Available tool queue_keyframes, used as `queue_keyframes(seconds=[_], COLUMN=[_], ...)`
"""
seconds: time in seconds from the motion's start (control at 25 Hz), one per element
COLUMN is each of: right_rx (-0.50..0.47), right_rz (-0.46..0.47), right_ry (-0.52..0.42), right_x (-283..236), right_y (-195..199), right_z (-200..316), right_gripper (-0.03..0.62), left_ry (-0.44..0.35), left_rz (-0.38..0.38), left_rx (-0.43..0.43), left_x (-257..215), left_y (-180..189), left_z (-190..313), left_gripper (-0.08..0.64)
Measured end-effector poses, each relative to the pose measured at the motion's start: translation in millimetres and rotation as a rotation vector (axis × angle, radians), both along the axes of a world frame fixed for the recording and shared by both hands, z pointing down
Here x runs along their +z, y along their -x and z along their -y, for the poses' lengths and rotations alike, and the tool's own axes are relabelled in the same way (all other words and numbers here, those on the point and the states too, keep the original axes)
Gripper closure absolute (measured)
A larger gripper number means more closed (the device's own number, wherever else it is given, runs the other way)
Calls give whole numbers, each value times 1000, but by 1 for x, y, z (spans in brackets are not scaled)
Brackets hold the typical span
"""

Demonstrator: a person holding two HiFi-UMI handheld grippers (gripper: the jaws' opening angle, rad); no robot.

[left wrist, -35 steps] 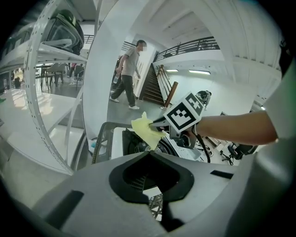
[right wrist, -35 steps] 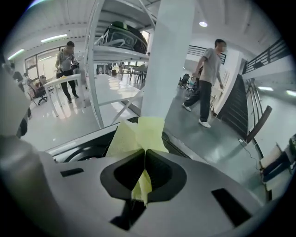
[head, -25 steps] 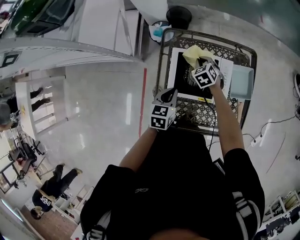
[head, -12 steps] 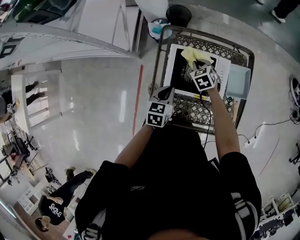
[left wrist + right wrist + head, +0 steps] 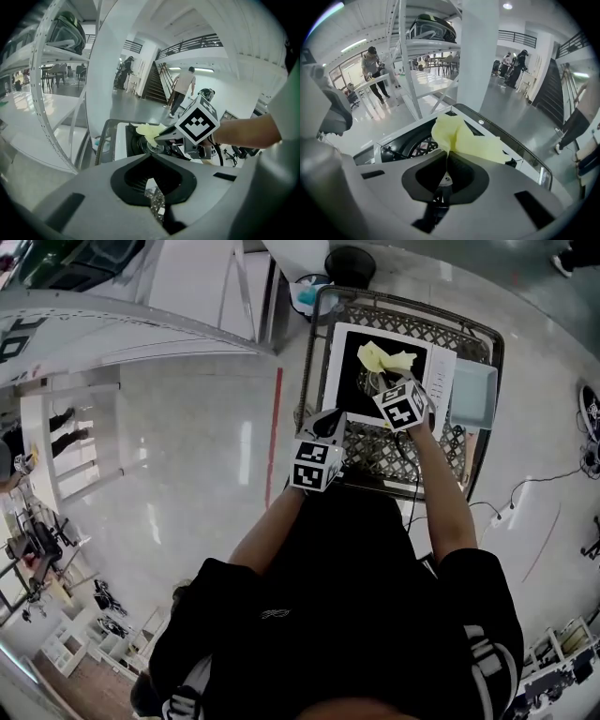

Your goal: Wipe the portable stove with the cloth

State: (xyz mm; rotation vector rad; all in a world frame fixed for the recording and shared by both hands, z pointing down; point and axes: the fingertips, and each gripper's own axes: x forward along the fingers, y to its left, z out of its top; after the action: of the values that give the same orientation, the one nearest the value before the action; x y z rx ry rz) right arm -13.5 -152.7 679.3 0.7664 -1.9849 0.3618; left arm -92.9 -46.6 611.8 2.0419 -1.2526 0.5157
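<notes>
1. Pinching the yellow cloth [image 5: 464, 136], the right gripper [image 5: 447, 153] holds it over the portable stove [image 5: 347, 385] — burner [image 5: 410, 147] partly hidden; any print too small to read.
2. Left gripper [image 5: 151, 157]: jaws together, empty, at the wire table's [image 5: 445, 451] left edge.

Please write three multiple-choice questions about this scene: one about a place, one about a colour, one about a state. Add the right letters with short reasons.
1. Where is the tray relative to the stove?
A) to its left
B) to its right
C) on top of it

2. What colour is the cloth?
A) yellow
B) red
C) blue

3. What is the state of the right gripper?
A) wide open and empty
B) shut on the cloth
C) shut on a cup

Answers:
1 B: the head view shows the tray beside the stove's right edge.
2 A: the cloth is pale yellow in all three views.
3 B: the right gripper view shows the jaws together, with the cloth pinched between them over the stove.
</notes>
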Motion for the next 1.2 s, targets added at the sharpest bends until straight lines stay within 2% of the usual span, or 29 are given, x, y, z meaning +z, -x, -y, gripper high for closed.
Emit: queue_keyframes(seconds=[0.92,1.2], right_rx=[18,-13], right_rz=[63,41], right_ry=[53,51], right_x=[-11,-6], right_y=[2,3], right_z=[-66,-89], right_gripper=[578,578], left_ry=[-5,-2], left_rz=[1,5], left_rx=[20,12], left_x=[2,3], left_y=[-6,-2], left_z=[-6,-6], left_gripper=[543,543])
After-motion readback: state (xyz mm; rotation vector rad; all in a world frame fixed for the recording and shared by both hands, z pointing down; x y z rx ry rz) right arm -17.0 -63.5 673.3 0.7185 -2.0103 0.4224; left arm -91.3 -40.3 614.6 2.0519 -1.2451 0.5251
